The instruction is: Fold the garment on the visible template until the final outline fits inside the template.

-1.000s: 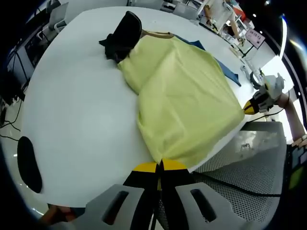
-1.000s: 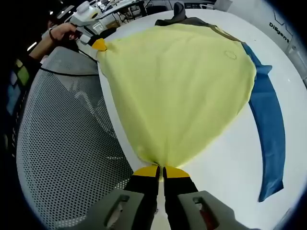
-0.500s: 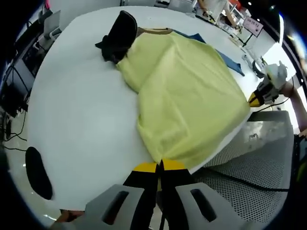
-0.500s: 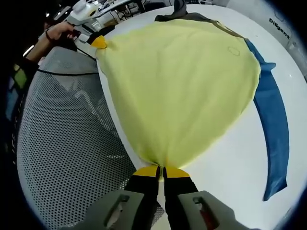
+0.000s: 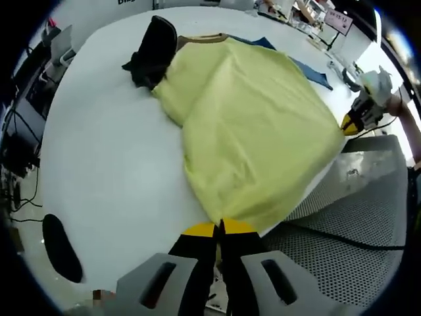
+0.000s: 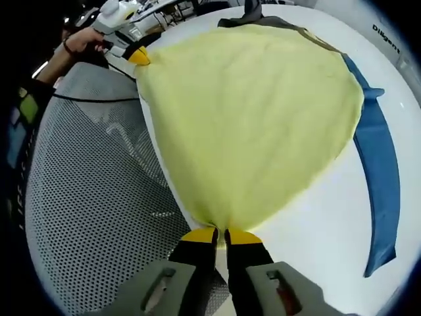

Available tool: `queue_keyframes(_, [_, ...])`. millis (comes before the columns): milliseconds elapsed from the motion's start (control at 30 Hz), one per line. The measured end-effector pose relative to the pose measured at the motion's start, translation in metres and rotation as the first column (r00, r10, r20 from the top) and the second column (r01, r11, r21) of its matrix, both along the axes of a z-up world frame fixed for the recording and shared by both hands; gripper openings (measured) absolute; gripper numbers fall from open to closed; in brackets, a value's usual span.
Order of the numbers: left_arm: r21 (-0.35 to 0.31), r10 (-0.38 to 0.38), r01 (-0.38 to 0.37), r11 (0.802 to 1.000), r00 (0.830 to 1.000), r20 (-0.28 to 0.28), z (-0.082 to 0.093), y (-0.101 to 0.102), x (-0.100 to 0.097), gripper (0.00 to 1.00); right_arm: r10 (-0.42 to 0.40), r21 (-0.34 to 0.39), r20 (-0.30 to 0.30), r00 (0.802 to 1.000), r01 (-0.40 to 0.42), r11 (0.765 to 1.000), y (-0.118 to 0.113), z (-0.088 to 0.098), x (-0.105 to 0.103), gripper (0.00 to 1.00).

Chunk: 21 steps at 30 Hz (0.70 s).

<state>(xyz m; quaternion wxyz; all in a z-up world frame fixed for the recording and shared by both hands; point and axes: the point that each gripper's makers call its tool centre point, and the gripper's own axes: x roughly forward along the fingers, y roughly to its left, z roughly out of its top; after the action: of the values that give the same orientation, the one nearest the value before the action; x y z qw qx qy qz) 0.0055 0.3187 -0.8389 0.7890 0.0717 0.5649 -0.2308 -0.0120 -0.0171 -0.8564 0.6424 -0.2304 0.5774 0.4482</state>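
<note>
desk: white, broad, rounded edge
chair: grey mesh, at 9 o'clock in right gripper view
cables: 9 o'clock, off the desk

blue template mostly hidden under yellow garment; black sleeve partly tucked beneath it

Yellow garment corner in R tongs, blue template beneath.

White round table; lying on it: yellow garment with black sleeve, over blue template. Dark oval patch near table edge.
</note>
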Motion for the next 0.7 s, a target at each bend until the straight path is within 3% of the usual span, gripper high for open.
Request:
queue_keyframes(200, [-0.01,-0.003,0.004,1.0,0.997,0.078,0.017,0.002,0.011,0.09,-0.022,0.046,0.028,0.999,0.02,0.999,0.003,0.017,0.002,0.11])
queue_keyframes(300, [-0.012,-0.023,0.024,1.0,0.995,0.095,0.025,-0.002,0.015,0.14,-0.04,0.06,0.092,0.995,0.035,0.998,0.003,0.025,0.015,0.13])
queue_keyframes(367, [-0.009,-0.033,0.035,0.999,0.99,0.136,0.031,-0.005,0.024,0.15,-0.042,0.068,0.11,0.993,0.034,0.997,0.006,0.029,0.018,0.14])
queue_keyframes(700, [0.022,-0.035,0.031,0.999,0.976,0.215,0.04,0.0,0.053,0.15,-0.019,0.103,0.143,0.99,0.005,0.995,0.032,0.028,0.019,0.17])
